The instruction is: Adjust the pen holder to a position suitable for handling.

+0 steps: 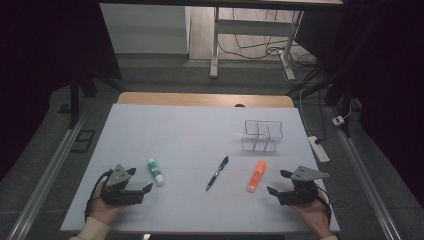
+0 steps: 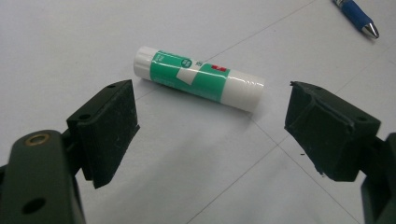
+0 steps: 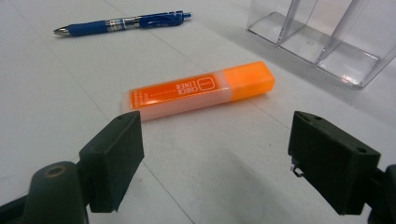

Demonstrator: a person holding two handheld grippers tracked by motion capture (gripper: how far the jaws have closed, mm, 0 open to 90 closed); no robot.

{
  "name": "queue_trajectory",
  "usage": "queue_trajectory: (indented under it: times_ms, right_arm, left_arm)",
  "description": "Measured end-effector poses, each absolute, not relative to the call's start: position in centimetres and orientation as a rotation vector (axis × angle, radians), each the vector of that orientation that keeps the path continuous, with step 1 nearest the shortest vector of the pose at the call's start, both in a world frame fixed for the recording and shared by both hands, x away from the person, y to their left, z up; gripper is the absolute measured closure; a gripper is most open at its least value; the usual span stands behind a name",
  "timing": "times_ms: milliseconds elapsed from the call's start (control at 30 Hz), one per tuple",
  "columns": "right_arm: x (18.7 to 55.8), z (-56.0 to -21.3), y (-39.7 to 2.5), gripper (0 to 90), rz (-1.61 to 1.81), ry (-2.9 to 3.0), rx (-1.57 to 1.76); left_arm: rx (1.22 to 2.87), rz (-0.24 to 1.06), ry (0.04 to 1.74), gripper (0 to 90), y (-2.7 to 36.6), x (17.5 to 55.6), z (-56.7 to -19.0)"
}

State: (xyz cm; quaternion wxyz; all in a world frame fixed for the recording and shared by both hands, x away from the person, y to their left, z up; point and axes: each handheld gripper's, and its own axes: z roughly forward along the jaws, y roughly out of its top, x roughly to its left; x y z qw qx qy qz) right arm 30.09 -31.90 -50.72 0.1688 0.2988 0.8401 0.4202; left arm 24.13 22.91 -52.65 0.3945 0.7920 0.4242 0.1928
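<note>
The glue stick (image 2: 198,79) is white with a green label; the orange highlighter (image 3: 201,88) lies flat. Both tongs (image 1: 140,180) (image 1: 278,182) gape wide, holding nothing. The high view adds a clear holder (image 1: 263,135) at upper right.

The high view is dim and grainy, and its corners fall off into near-black vignetting. The pale worktop (image 1: 190,130) is the brightest area, lit evenly from above, so shadows on it are faint and soft. In the left gripper view, the glue stick (image 2: 198,78) just ahead of the left hand-held gripper (image 2: 210,130) is sharp and carries a narrow glare streak near its white end, while the jaws close to the lens look softer. In the right gripper view, the highlighter (image 3: 198,90) ahead of the right hand-held gripper (image 3: 215,158) is crisp; the clear organizer (image 3: 327,37) beyond it catches pale reflections along its walls.
</note>
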Motion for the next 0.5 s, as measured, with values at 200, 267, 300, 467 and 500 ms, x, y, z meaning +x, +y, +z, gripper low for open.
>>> queue_trajectory:
  times_ms: [200, 267, 300, 467, 500]
  right_arm:
    - [30.21, -50.7, -31.71, 18.5, 1.179, 2.392, 0.848]
    - [30.24, -50.73, -31.67, 18.6, 1.182, 2.392, 0.851]
    - [30.25, -50.7, -31.68, 18.7, 1.18, 2.392, 0.857]
    - [30.34, -50.44, -31.69, 18.9, 1.201, 2.385, 0.881]
    - [30.4, -50.4, -31.7, 19.0, 1.199, 2.384, 0.883]
  left_arm:
    - [2.015, 0.479, 1.076, 17.0, 22.96, 24.11, -52.76]
    - [2.015, 0.477, 1.077, 17.0, 22.95, 24.14, -52.76]
    - [2.014, 0.479, 1.077, 17.1, 22.93, 24.16, -52.77]
    - [2.014, 0.479, 1.08, 17.3, 22.95, 24.2, -52.78]
    - [2.014, 0.479, 1.08, 17.3, 22.94, 24.2, -52.78]
